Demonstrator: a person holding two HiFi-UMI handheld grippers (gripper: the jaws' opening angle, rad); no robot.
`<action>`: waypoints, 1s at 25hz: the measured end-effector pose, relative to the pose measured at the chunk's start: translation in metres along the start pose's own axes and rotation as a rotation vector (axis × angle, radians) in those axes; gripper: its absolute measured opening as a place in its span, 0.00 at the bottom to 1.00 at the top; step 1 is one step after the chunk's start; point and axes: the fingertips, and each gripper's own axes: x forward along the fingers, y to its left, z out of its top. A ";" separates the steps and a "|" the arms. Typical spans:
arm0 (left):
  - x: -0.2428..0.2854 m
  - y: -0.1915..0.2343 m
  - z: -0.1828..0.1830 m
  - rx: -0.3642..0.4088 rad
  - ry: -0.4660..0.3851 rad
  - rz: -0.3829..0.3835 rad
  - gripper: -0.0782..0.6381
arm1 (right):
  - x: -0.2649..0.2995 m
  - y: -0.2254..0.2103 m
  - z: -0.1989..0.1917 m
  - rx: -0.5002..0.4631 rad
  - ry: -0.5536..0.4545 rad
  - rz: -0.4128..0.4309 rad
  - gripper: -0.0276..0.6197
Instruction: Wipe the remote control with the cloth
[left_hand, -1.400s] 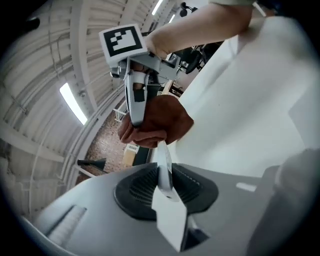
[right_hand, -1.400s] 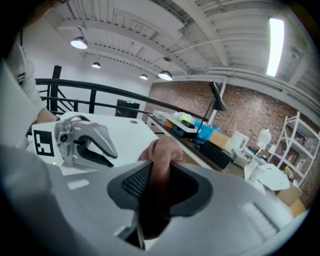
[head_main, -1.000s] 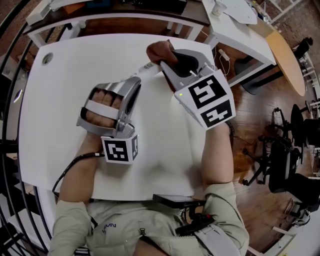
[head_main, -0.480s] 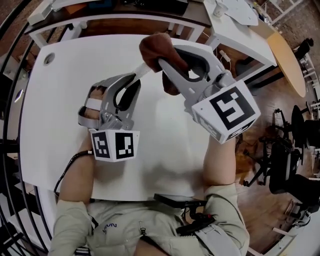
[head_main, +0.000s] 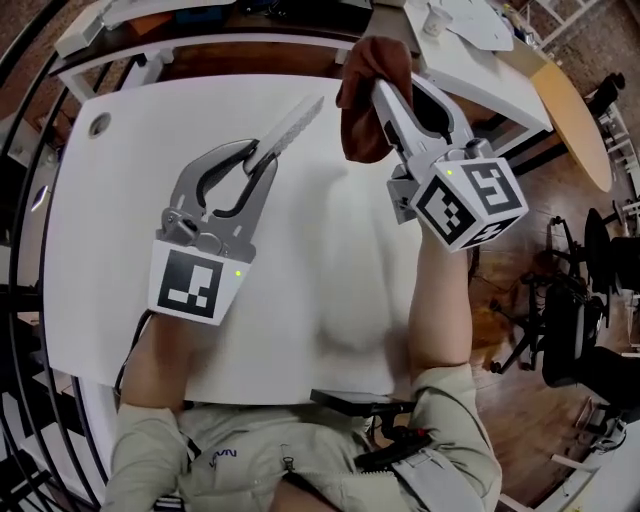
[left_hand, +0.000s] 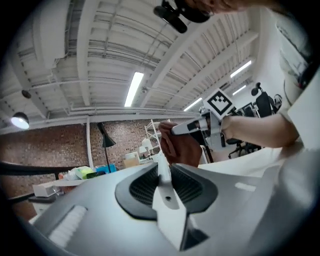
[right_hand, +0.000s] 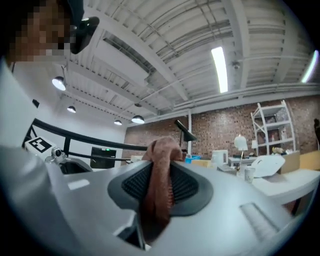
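My left gripper (head_main: 262, 158) is shut on one end of a slim white remote control (head_main: 294, 122), which sticks out past the jaws toward the far side of the white table (head_main: 150, 110). In the left gripper view the remote (left_hand: 164, 181) stands edge-on between the pads of the gripper (left_hand: 162, 167). My right gripper (head_main: 385, 95) is shut on a bunched brown cloth (head_main: 365, 100) that hangs from its jaws, to the right of the remote and apart from it. The right gripper view shows that cloth (right_hand: 159, 187) filling the gap of the gripper (right_hand: 160, 170). Both grippers are held above the table.
A round cable hole (head_main: 98, 122) sits at the table's far left corner. A black device (head_main: 345, 400) lies at the near edge by the person's waist. Another white desk (head_main: 470, 60) and a wooden tabletop (head_main: 575, 120) stand at the right, with office chairs (head_main: 570, 330) beyond.
Both grippers have risen off the table and rolled. The cloth, which touched the remote's tip, has moved right and away from it. The left gripper's marker cube now faces up.
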 end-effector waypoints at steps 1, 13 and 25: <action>-0.001 0.002 0.001 -0.047 -0.008 0.005 0.23 | 0.001 -0.002 -0.002 0.028 -0.008 0.000 0.20; -0.001 0.047 -0.041 -0.575 0.078 0.074 0.22 | 0.025 0.041 -0.046 -0.013 0.132 0.175 0.20; -0.009 0.092 -0.032 -0.980 -0.081 0.164 0.22 | 0.011 0.174 -0.128 -0.413 0.407 0.691 0.20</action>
